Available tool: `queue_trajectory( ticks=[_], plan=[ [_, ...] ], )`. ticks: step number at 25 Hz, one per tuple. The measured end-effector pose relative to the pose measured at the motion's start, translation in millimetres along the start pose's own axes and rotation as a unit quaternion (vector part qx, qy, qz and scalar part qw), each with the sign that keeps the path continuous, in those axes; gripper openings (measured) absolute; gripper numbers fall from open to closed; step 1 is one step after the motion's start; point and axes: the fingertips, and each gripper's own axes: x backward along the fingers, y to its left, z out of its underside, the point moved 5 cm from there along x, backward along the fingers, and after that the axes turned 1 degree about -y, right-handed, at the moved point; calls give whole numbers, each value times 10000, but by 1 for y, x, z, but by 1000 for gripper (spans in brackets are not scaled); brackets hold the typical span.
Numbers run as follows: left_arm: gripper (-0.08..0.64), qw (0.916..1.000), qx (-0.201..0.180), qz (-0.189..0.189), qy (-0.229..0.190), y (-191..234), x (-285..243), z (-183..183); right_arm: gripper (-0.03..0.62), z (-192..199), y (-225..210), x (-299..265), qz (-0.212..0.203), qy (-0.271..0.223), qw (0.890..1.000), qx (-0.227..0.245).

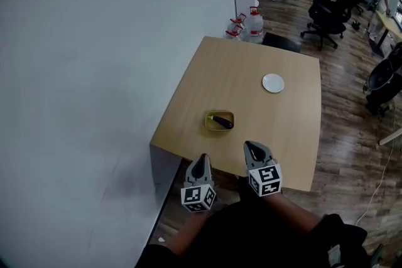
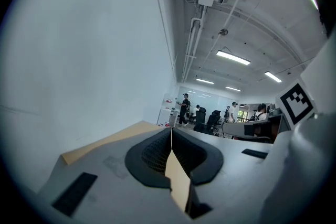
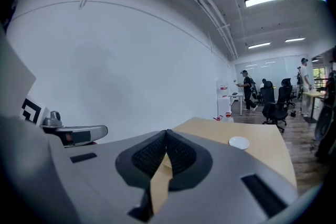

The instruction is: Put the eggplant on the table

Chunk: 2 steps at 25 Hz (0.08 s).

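A purple eggplant [image 1: 222, 122] lies in a small yellow dish [image 1: 219, 120] near the front of the wooden table [image 1: 245, 81]. Both grippers hover side by side just off the table's near edge, short of the dish. My left gripper [image 1: 201, 160] is shut with nothing in it; in the left gripper view its pads meet at the tips [image 2: 171, 131]. My right gripper [image 1: 253, 146] is also shut and empty, its jaws closed [image 3: 167, 134] and pointing over the table [image 3: 257, 136]. The eggplant is hidden behind the jaws in both gripper views.
A white plate [image 1: 273, 83] sits on the table's far right part [image 3: 239, 142]. A white wall runs along the left. Water bottles [image 1: 249, 26] and a dark chair [image 1: 281, 42] stand behind the table; office chairs [image 1: 326, 9] and people are farther back.
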Motion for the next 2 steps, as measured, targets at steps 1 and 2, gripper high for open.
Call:
queue_trajectory(
  ticks=[1, 2],
  plan=[
    [15, 10000, 10, 5, 15, 0, 2, 1, 60, 0, 1, 1, 29, -20, 10000, 5],
    [15, 10000, 20, 10, 30, 0, 5, 3, 60, 0, 1, 3, 57, -41, 10000, 9]
  ],
)
